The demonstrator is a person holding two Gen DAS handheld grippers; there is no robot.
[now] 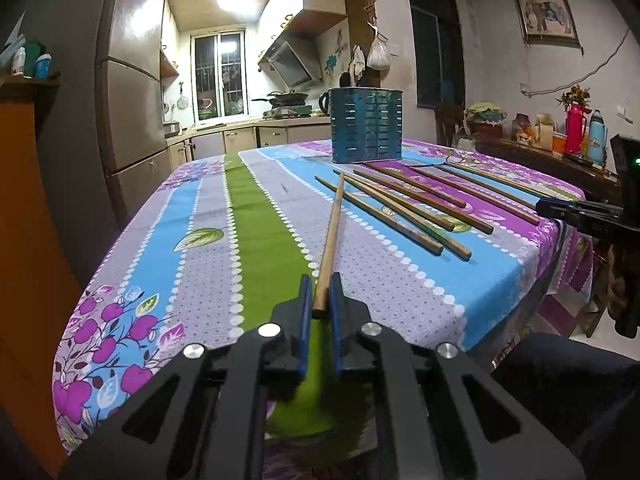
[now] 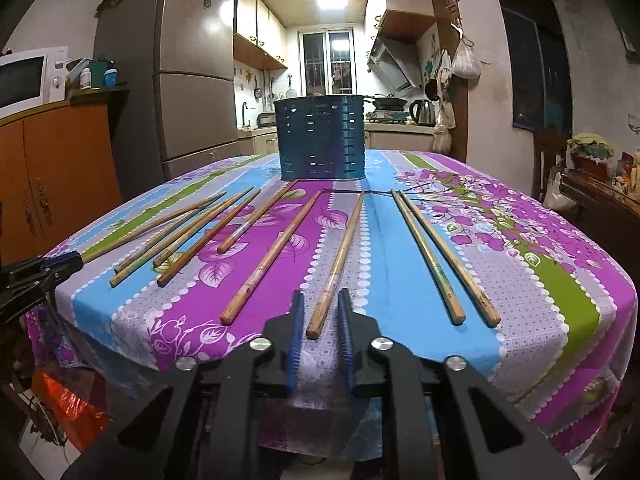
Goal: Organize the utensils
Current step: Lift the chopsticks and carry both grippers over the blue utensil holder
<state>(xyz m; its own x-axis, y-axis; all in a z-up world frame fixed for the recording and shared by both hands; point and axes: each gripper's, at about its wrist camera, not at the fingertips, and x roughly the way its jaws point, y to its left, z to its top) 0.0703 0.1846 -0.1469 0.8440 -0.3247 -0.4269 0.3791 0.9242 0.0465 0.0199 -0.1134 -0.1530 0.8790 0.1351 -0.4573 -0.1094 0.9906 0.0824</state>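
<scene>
While the left gripper point(image 1: 321, 294) is clenched on the near end of one chopstick point(image 1: 330, 240), that stick's long axis runs toward 12 o'clock, its far tip raised over the tablecloth point(image 1: 260, 216) and aimed at the blue holder point(image 1: 366, 124) at about 1 o'clock. The right gripper point(image 2: 320, 312) has its pads either side of another chopstick point(image 2: 338, 260) lying flat, pointing to 12 o'clock at the holder; the jaws are nearly shut, though contact cannot be confirmed. Loose chopsticks point(image 2: 184, 232) remain at 10 o'clock, a pair point(image 2: 444, 256) at 2. Judgement: the left hand's stick is nearer to being dropped in the holder.
</scene>
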